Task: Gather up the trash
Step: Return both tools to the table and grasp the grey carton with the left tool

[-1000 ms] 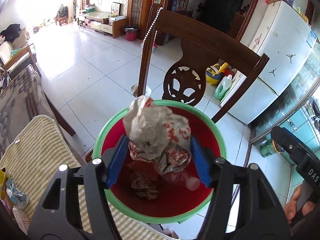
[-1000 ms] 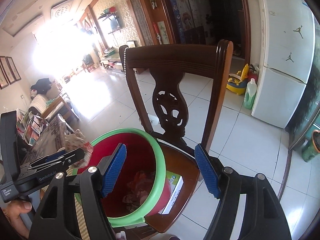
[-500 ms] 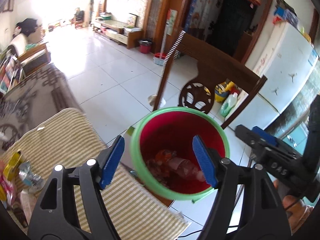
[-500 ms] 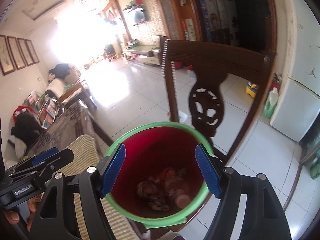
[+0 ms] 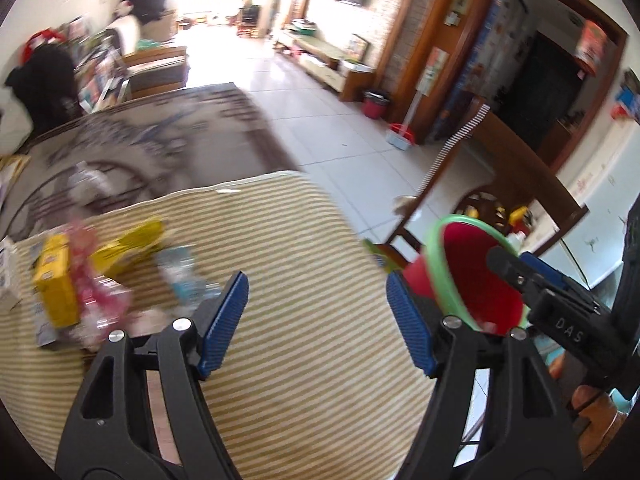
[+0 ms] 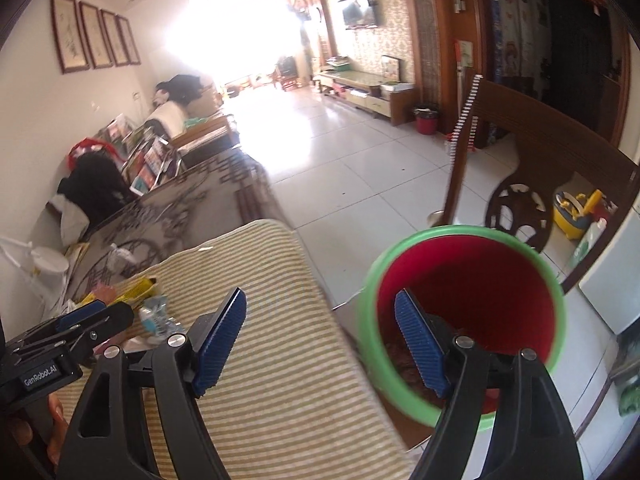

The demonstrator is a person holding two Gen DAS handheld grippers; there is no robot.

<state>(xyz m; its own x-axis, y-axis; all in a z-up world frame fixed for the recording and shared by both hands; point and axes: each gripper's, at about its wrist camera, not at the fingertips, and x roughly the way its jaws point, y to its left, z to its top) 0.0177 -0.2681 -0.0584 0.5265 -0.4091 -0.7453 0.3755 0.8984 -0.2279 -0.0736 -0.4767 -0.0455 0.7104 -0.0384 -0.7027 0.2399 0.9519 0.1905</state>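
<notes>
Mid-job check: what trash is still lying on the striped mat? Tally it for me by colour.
Yellow: 2 (yellow box, yellow wrapper)
Pink: 1 (pink wrapper)
Clear: 1 (clear bottle)
White: 1 (white carton, at the picture's edge)
Total: 5. The pile is blurred, so more may hide in it.

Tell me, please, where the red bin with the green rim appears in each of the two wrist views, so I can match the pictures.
Left wrist view: the red bin is at the right, partly behind the right gripper.
Right wrist view: the bin is at lower right, behind this gripper's right-hand finger.
Shared landmark: the striped cloth, left of the bin in both views.
</notes>
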